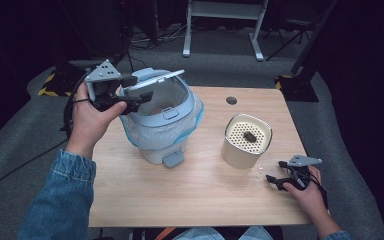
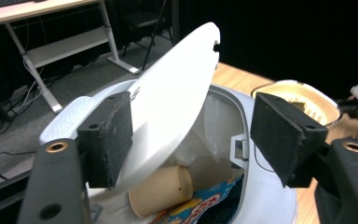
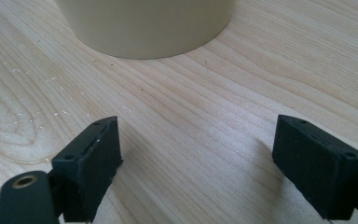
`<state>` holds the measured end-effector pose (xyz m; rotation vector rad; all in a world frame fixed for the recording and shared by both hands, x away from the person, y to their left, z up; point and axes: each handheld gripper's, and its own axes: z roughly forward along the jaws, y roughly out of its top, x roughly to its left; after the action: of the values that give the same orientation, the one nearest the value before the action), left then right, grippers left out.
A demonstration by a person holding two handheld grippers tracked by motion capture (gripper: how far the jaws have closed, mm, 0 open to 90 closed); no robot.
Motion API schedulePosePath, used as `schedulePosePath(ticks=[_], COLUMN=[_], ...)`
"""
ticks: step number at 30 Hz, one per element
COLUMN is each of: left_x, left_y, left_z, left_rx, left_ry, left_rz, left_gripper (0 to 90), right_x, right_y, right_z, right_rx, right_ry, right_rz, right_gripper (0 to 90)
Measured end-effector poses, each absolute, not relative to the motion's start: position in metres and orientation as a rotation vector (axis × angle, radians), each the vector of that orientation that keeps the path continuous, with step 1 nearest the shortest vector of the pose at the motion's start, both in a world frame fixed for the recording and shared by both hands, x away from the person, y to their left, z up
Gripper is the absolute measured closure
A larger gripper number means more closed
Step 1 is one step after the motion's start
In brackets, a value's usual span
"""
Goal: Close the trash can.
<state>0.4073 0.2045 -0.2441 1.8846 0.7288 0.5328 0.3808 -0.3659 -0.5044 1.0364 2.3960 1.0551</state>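
At a wooden table [image 1: 195,195], a person's left gripper [image 1: 139,94] hovers at the raised lid [image 1: 152,81] of a pale blue pedal bin [image 1: 161,120], its jaws spread wide and clamped on nothing. In the left gripper view the white lid [image 2: 172,102] stands tilted upward between the jaws, its edge lying just against the inner face of the left pad [image 2: 109,135] while the right pad stands well apart from it. Below and beyond the jaws, the open bin [image 2: 242,140] shows a paper cup [image 2: 161,189] lying on its side and a colourful wrapper [image 2: 200,207] beside it, inside a plastic liner [image 1: 196,120] that spills over the rim. The right gripper [image 1: 276,176] rests low over the table's near right corner, also released, its jaws wide over bare wood [image 3: 191,135]. Just ahead of it stands a cream canister [image 1: 246,141] with a perforated top, its rounded base [image 3: 144,25] near the jaws but not touching them.
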Motion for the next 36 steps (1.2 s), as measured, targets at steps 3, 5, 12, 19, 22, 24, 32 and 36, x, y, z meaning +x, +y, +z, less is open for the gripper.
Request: schedulePosePath(ticks=[3, 5, 12, 19, 22, 24, 32, 36], left_x=[0.409, 0.410, 0.417, 0.424, 0.426, 0.426, 0.426, 0.425], left_y=[0.195, 0.190, 0.178, 0.170, 0.170, 0.169, 0.167, 0.162], left_z=[-0.248, -0.251, -0.258, -0.265, -0.266, -0.267, -0.266, -0.264], left_rx=[1.903, 1.912, 1.930, 1.966, 1.975, 1.986, 2.005, 2.036], left_ry=[0.709, 0.695, 0.692, 0.749, 0.777, 0.785, 0.802, 0.813], left_rz=[0.487, 0.458, 0.380, 0.341, 0.336, 0.350, 0.396, 0.443], left_gripper=[31.4, 33.0, 39.8, 55.9, 63.0, 67.4, 78.1, 78.6], right_x=[0.381, 0.381, 0.381, 0.381, 0.381, 0.381, 0.381, 0.381], right_y=[-0.366, -0.366, -0.366, -0.366, -0.366, -0.366, -0.366, -0.366], right_z=[-0.504, -0.504, -0.504, -0.504, -0.504, -0.504, -0.504, -0.504], right_rx=[1.036, 1.036, 1.037, 1.036, 1.036, 1.036, 1.036, 1.036], right_ry=[2.396, 2.396, 2.396, 2.396, 2.396, 2.396, 2.396, 2.396], right_rz=[1.055, 1.055, 1.056, 1.056, 1.056, 1.056, 1.056, 1.056], right_gripper=[15.4, 15.3, 15.4, 15.4, 15.3, 15.4, 15.3, 15.4])
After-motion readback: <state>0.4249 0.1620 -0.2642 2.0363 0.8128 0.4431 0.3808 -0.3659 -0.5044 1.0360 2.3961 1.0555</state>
